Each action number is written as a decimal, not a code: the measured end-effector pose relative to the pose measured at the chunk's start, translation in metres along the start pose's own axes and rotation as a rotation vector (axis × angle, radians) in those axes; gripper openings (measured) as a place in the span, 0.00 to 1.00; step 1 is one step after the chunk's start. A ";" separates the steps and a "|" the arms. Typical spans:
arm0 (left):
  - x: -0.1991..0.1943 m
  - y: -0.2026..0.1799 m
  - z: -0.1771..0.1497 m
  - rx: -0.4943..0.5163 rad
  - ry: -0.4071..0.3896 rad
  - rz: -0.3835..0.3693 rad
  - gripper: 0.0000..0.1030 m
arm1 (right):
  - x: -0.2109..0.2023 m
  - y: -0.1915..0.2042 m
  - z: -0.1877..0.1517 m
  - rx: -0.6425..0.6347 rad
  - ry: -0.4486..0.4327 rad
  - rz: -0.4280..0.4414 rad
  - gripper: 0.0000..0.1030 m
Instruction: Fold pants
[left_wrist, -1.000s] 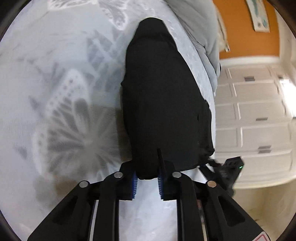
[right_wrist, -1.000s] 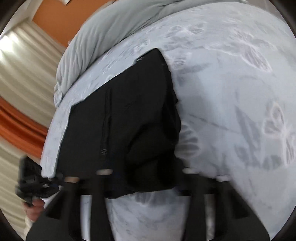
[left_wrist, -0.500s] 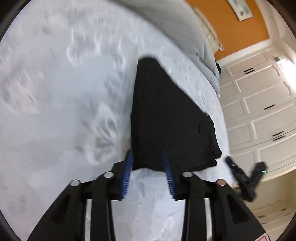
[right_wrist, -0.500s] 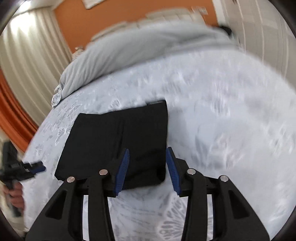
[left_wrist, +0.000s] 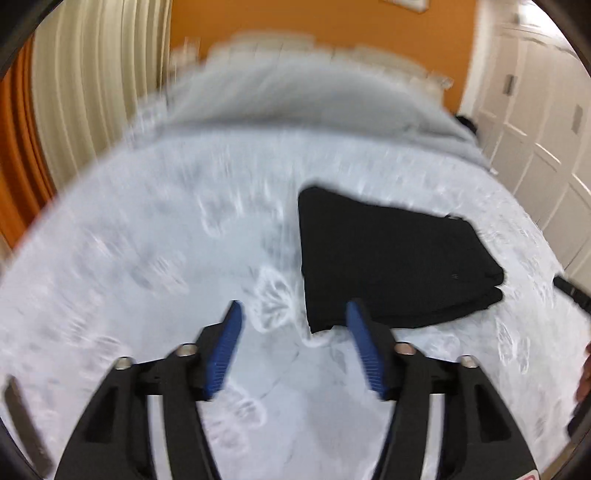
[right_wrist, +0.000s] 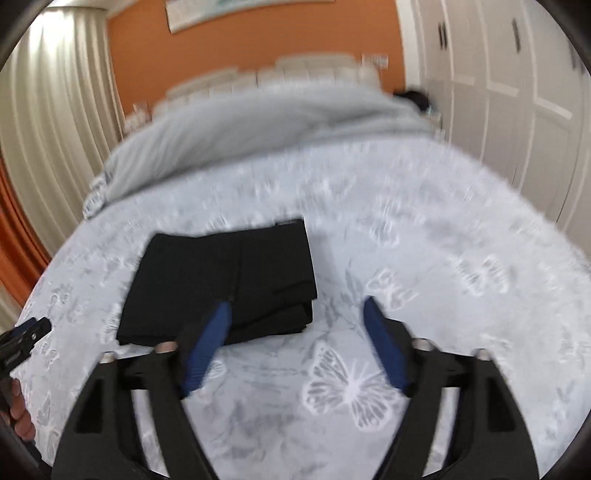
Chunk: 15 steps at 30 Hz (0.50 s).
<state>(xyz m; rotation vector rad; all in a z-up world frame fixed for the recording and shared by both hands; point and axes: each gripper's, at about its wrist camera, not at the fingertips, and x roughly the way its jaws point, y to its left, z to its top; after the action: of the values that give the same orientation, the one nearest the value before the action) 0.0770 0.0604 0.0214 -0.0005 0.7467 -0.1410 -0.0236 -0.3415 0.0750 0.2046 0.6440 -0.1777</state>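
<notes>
The black pants (right_wrist: 225, 284) lie folded into a compact rectangle near the bed's (right_wrist: 424, 258) foot edge. Left claw (left_wrist: 291, 347) and right claw (right_wrist: 295, 343) are opening, nothing between them. Folding looks finished; next, only a tidy-up if wanted.

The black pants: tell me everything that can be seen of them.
The pants are plain black cloth, folded into a flat, roughly rectangular stack with layered edges showing at one end. A seam runs across the top layer, and a small tab sits at a far corner. They lie flat on the bedspread, pale with a butterfly print, near its edge. Nothing grips them: both claws, left and right, are opening with no cloth between their pads.
</notes>
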 end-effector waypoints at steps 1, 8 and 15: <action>-0.007 -0.012 0.000 0.015 -0.041 0.008 0.72 | -0.018 0.005 -0.006 -0.018 -0.039 -0.013 0.83; -0.037 -0.033 -0.045 0.091 -0.114 0.073 0.82 | -0.030 0.023 -0.072 -0.201 -0.024 -0.106 0.89; 0.067 -0.035 -0.055 -0.010 0.196 0.002 0.69 | -0.012 0.012 -0.081 -0.225 0.044 -0.182 0.90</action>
<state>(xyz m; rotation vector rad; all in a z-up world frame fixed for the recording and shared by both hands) 0.0839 0.0197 -0.0621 0.0048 0.9426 -0.1367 -0.0771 -0.3085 0.0206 -0.0671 0.7208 -0.2746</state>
